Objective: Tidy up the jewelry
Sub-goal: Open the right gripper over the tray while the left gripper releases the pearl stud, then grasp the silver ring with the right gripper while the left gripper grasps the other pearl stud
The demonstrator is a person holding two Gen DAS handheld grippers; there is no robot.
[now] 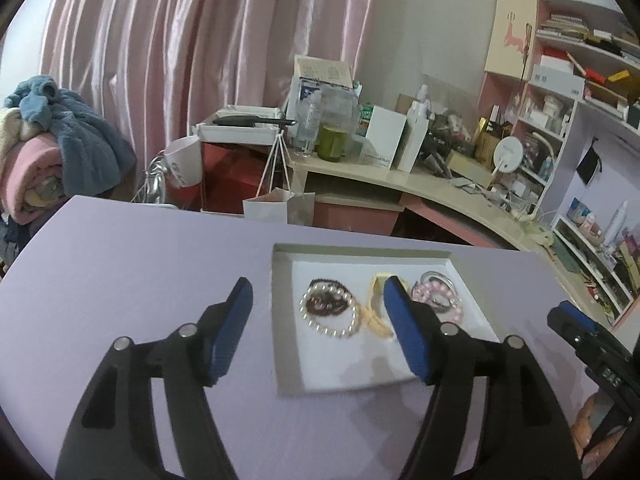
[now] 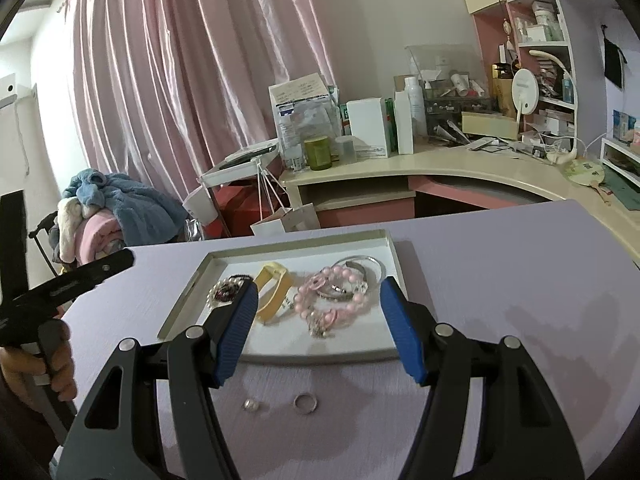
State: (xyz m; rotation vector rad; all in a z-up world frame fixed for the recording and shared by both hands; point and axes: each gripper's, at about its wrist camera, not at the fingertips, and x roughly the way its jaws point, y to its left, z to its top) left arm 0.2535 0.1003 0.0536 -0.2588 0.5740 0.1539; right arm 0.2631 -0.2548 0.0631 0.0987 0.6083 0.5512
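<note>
A white tray sits on the lavender table. It holds a pearl bracelet lying over a dark red beaded one, a yellow band and pink bead bracelets. My left gripper hovers open above the tray's left half, holding nothing. In the right wrist view my right gripper stands open over the tray's near edge, above the pink bracelets and a silver bangle. A silver ring and a small pearl piece lie on the table just in front of the tray.
Behind the table stands a curved desk crowded with boxes and bottles, with shelves at the right. A paper bag hangs past the table's far edge. Folded blankets are piled at the left before pink curtains.
</note>
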